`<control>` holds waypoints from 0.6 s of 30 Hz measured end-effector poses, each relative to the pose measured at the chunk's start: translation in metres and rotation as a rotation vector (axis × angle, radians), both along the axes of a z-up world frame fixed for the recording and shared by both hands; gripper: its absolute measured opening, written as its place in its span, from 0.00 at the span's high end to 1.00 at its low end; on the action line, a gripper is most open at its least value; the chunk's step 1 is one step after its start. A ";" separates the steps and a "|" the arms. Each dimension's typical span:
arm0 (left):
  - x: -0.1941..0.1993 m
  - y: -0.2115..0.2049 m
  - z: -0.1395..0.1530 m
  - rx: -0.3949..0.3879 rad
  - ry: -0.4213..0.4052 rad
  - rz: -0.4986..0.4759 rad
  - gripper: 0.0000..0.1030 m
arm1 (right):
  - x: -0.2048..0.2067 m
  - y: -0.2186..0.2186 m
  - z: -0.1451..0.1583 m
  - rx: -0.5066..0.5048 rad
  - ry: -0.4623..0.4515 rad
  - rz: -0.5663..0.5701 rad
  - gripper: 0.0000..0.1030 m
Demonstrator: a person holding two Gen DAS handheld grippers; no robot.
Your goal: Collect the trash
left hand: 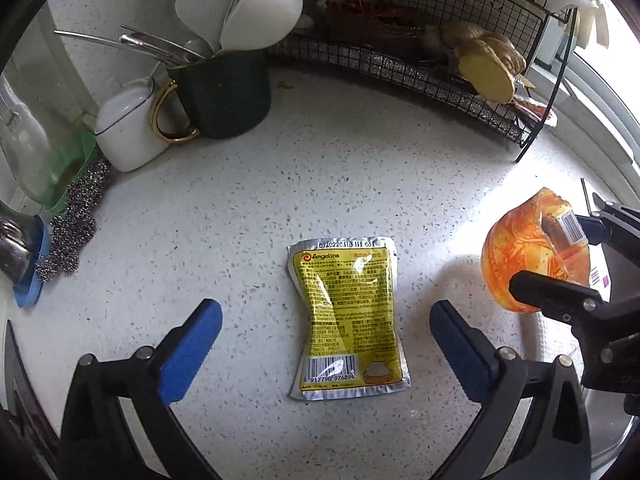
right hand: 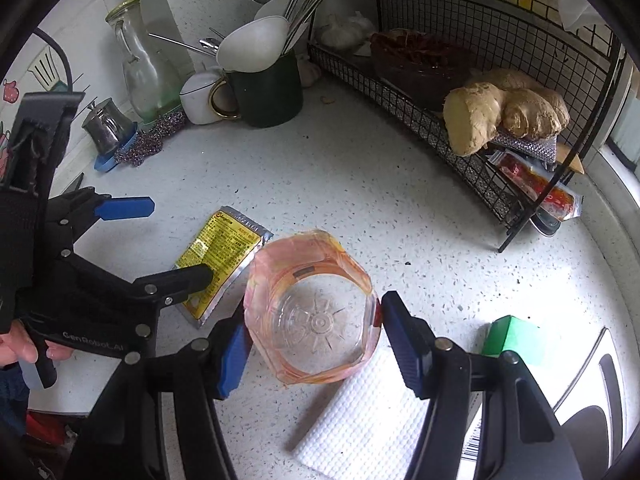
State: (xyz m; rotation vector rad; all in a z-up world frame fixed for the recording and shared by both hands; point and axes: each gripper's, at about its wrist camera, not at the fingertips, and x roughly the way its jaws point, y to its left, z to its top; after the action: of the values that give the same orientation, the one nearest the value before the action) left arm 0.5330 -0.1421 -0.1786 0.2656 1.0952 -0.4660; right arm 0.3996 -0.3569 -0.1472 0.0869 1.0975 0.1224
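Speckled white countertop (left hand: 248, 200) fills both views. At the back, a black wire rack (right hand: 520, 92) holds ginger root (right hand: 504, 116) and a red sauce packet (right hand: 536, 188) on its low shelf. In the left back corner, a dark green mug (left hand: 228, 96) stuffed with utensils stands just beside a small white lidded pot (left hand: 128, 128); a glass carafe (right hand: 144, 64) and steel scrubbers (left hand: 76, 220) are further left. A white paper towel (right hand: 360, 420) lies under your right side, near a green block (right hand: 508, 336).

Your right gripper (right hand: 316, 332) is clamped on the orange plastic cup (right hand: 316, 308): blue pads press both sides, the clear base faces the camera, and it's held above the counter.

Your left gripper (left hand: 324, 344) has fingers spread wide, nothing between them touching. The yellow yeast packet (left hand: 348, 316) lies flat on the counter between the two pads, barcode end toward you, apart from both. In the right view, the packet sits just left of the cup, partly behind your left gripper's finger.
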 end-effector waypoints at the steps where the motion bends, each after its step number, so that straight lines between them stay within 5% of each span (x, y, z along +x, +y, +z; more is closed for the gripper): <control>1: 0.003 -0.001 -0.004 0.008 0.007 0.002 0.00 | 0.001 0.000 -0.001 0.003 0.004 0.002 0.42; 9: 0.014 -0.004 -0.029 0.035 0.083 0.020 0.00 | 0.009 -0.002 -0.007 0.017 0.012 0.003 0.42; 13: 0.013 -0.001 -0.034 0.036 0.075 0.033 0.10 | 0.011 -0.003 -0.008 0.017 0.009 0.006 0.42; 15: 0.012 -0.002 -0.032 0.029 0.068 0.015 0.18 | 0.011 -0.003 -0.008 0.013 0.007 0.008 0.42; 18: 0.007 -0.005 -0.026 0.022 0.064 0.003 0.50 | 0.008 -0.003 -0.008 0.009 0.005 0.006 0.42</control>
State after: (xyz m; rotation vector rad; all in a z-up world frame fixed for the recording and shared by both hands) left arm 0.5405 -0.1468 -0.2045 0.2699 1.1641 -0.4620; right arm 0.4076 -0.3600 -0.1555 0.0927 1.1026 0.1325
